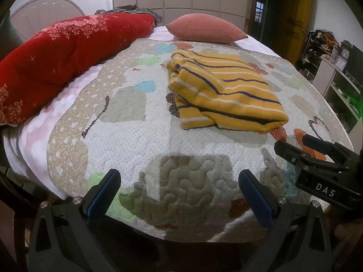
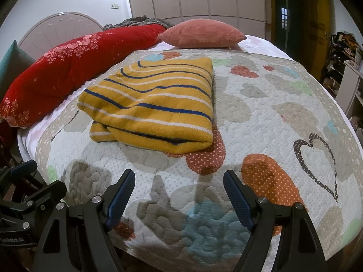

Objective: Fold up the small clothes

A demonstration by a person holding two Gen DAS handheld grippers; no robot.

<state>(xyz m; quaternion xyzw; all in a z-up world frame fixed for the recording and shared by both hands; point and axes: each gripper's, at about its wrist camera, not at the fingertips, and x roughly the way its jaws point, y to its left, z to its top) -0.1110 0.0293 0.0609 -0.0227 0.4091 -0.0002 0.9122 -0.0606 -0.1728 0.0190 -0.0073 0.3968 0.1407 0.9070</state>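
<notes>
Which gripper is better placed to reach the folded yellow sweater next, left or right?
Marginally the right. The yellow striped sweater lies closer ahead of the right gripper, slightly to its left. From the left gripper it looks farther, off to the right. Both are open and empty over the quilt.

Folded sweater (image 2: 154, 104) on quilt (image 2: 261, 117), pillow (image 2: 202, 34) behind it, bolster (image 2: 68, 68) to its left

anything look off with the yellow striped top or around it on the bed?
Minor only. The yellow striped top is folded on the quilt, but a lower layer pokes out at its near-left corner, so edges aren't flush. Both the left gripper and right gripper are open, clear of it.
</notes>
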